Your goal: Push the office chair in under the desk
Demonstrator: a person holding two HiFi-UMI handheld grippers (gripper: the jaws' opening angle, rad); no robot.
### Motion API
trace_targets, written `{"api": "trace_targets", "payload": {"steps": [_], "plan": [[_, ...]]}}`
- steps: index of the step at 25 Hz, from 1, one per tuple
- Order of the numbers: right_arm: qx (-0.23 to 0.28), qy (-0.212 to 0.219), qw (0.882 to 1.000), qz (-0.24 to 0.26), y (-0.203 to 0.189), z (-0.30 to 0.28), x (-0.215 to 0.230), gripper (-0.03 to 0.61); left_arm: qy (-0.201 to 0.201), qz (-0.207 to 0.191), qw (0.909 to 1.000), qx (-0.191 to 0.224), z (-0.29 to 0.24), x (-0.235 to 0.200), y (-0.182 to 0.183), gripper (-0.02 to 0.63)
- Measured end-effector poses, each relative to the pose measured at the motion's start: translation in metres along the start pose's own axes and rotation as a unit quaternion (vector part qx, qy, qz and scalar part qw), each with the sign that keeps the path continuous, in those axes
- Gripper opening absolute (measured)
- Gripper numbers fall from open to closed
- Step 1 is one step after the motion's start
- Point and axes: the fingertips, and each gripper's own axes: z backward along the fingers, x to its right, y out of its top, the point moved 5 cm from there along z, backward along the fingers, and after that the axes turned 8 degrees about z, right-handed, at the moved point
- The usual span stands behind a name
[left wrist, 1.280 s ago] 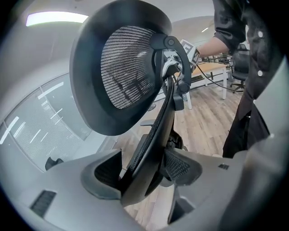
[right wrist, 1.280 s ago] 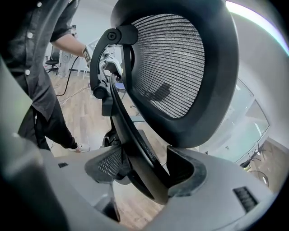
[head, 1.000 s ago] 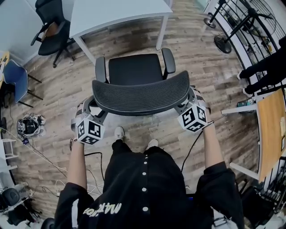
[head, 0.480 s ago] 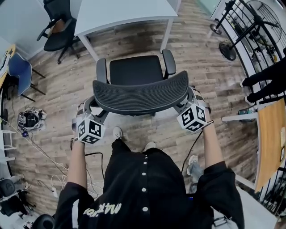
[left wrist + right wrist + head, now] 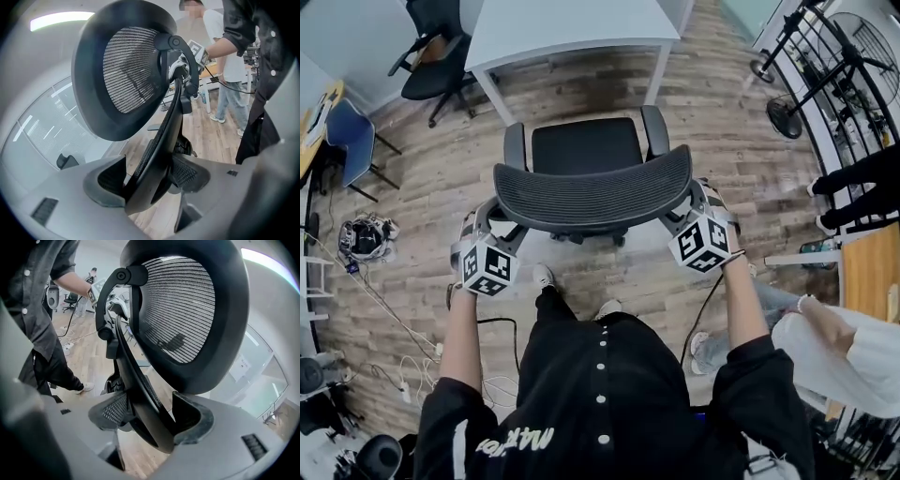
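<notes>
The black office chair (image 5: 586, 147) stands just short of the white desk (image 5: 572, 23), seat towards it. Its wide mesh back (image 5: 592, 192) is right in front of me. My left gripper (image 5: 492, 225) is shut on the back's left edge, and my right gripper (image 5: 692, 204) is shut on its right edge. In the left gripper view the dark rim (image 5: 157, 140) runs between the pads of the left gripper (image 5: 147, 176), with the mesh headrest (image 5: 126, 70) above. The right gripper (image 5: 152, 423) clamps the rim (image 5: 136, 380) in the same way.
A second black chair (image 5: 436, 56) and a blue chair (image 5: 347, 136) stand at the left. Cables (image 5: 403, 366) lie on the wood floor at lower left. Fans on stands (image 5: 787, 112) and a wooden table (image 5: 872, 272) are at the right. A person in white (image 5: 834, 356) stands at lower right.
The chair and I have moved a little forward towards the desk, both grips unchanged. A person in white has come into view at the lower right.
</notes>
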Motion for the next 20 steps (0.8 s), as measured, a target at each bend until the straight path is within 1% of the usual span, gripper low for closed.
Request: {"api": "trace_targets", "payload": {"steps": [20], "plan": [[0.002, -0.001, 1.000, 0.011, -0.0016, -0.0060, 0.0080, 0.310, 0.011, 0.015, 0.9998, -0.006, -0.0010, 0.0011, 0.0023, 0.318]]}}
